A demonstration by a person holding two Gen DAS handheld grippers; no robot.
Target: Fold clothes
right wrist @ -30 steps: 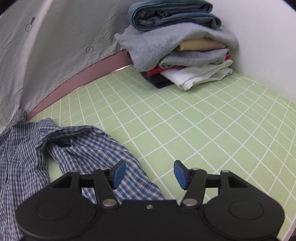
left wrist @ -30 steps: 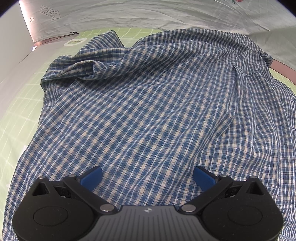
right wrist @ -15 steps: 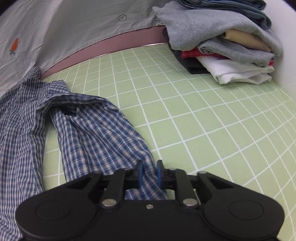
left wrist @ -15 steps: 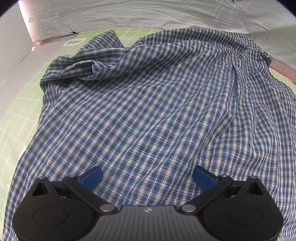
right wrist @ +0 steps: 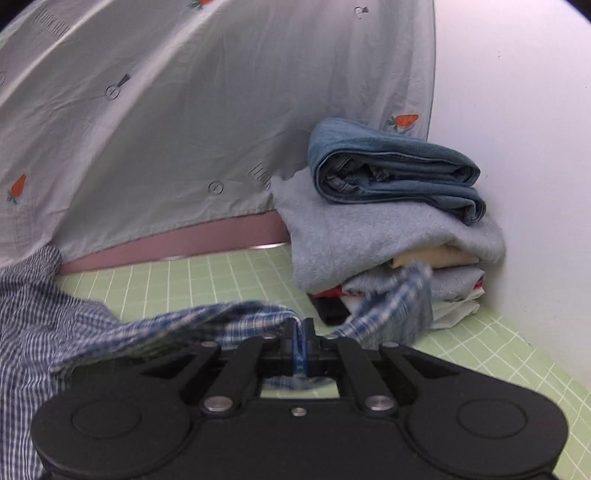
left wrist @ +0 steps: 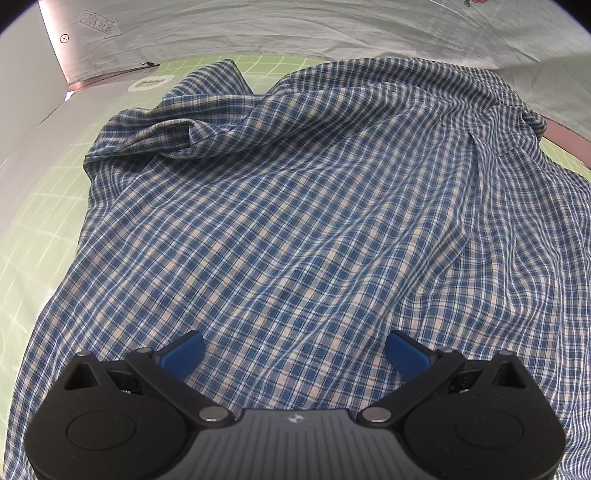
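A blue and white checked shirt (left wrist: 295, 221) lies spread and rumpled on the green grid mat (left wrist: 22, 221). My left gripper (left wrist: 295, 350) is open and empty, low over the shirt's near part. My right gripper (right wrist: 300, 332) is shut on the shirt's sleeve (right wrist: 207, 321) and holds it lifted off the mat (right wrist: 221, 273). The sleeve's free end (right wrist: 402, 306) hangs blurred to the right of the jaws. The rest of the shirt lies at the left in the right wrist view.
A stack of folded clothes (right wrist: 391, 236), jeans on top of a grey sweater, stands in the far right corner against the white wall (right wrist: 517, 147). A grey cloth with carrot prints (right wrist: 184, 129) hangs along the back, and shows behind the shirt in the left wrist view (left wrist: 295, 29).
My right gripper closed on the sleeve, then raised it off the mat and tilted up toward the clothes stack. My left gripper has stayed put, open.
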